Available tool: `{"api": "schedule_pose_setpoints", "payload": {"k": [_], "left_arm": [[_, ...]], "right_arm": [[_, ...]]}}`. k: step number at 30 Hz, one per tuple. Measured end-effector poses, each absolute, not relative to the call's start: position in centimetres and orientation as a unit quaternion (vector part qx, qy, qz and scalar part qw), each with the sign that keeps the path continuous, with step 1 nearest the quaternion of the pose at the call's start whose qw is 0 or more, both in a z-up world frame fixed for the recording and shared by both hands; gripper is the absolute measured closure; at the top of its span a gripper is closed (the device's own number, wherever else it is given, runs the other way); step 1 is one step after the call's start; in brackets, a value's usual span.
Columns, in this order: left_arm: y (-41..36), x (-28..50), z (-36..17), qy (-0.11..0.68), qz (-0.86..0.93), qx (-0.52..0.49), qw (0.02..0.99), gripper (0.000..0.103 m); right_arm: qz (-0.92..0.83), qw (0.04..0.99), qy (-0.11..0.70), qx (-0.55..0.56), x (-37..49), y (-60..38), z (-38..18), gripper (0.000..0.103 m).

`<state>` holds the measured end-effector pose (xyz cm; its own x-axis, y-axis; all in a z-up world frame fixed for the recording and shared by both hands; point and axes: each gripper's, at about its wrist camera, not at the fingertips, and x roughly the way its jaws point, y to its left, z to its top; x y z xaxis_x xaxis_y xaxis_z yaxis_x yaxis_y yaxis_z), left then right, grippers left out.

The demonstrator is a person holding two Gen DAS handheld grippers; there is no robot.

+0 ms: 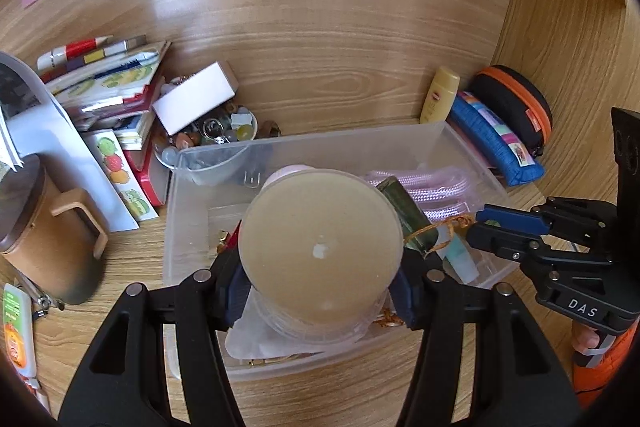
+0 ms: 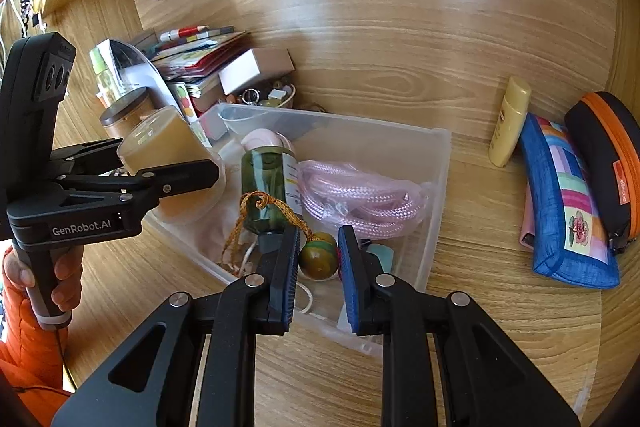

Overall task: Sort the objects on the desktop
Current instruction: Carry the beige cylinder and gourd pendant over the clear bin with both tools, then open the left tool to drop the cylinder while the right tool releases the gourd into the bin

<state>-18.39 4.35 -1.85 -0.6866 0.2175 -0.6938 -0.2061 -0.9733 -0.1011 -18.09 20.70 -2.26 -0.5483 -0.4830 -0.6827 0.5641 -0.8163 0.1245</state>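
Observation:
My left gripper [image 1: 320, 291] is shut on a clear round tub with beige contents [image 1: 320, 243], held over the near left part of the clear plastic bin [image 1: 304, 143]. The tub and left gripper [image 2: 132, 163] also show in the right wrist view. My right gripper [image 2: 319, 259] is open above the bin's near right corner [image 2: 436, 163], its fingers apart on either side of a green and yellow wooden ball [image 2: 319, 259] on an orange cord [image 2: 276, 207]. Whether the fingers touch the ball I cannot tell. In the bin lie a green bottle [image 2: 266, 183] and pink rope [image 2: 356, 199].
A pile of books and a white box [image 1: 192, 99] stand behind the bin on the left with a bowl of trinkets [image 1: 224, 135]. A brown mug [image 1: 52, 235] is at left. A yellow bottle [image 2: 510, 123], blue pouch [image 2: 568, 203] and black-orange case [image 2: 608, 159] lie right.

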Motion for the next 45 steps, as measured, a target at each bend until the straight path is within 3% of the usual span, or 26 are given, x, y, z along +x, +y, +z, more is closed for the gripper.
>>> {"api": "schedule_pose_setpoints", "payload": {"k": [19,24,28,32,37,40,42,45], "left_arm": [[4.9,-18.7,-2.9,0.012,0.915,-0.389,0.106,0.042],[4.6,-18.2,-2.6,0.011,0.919,-0.383,0.098,0.038],[4.3,-17.7,-2.3,0.014,0.923,-0.374,0.087,0.029],[3.9,-17.1,-1.9,0.012,0.927,-0.368,0.077,0.027],[3.6,-16.0,-1.3,0.014,0.933,-0.355,0.063,0.013],[3.5,-15.2,-0.8,0.017,0.936,-0.347,0.057,0.009],[3.5,-14.8,-0.7,0.019,0.937,-0.344,0.055,0.008],[3.5,-14.2,-0.4,0.017,0.938,-0.342,0.054,0.007]], "right_arm": [[-0.877,0.280,0.086,0.380,-18.1,19.8,-2.8,0.083],[-0.881,0.274,0.085,0.376,-17.7,20.0,-2.4,0.060],[-0.886,0.270,0.086,0.367,-17.1,20.3,-1.8,0.054],[-0.888,0.264,0.091,0.365,-16.5,20.5,-1.5,0.043],[-0.890,0.263,0.095,0.359,-15.5,20.9,-1.2,0.040],[-0.893,0.257,0.100,0.355,-15.0,21.2,-1.0,0.031],[-0.896,0.255,0.099,0.350,-14.6,21.3,-0.8,0.025],[-0.897,0.253,0.101,0.347,-14.2,21.5,-0.6,0.024]]}}
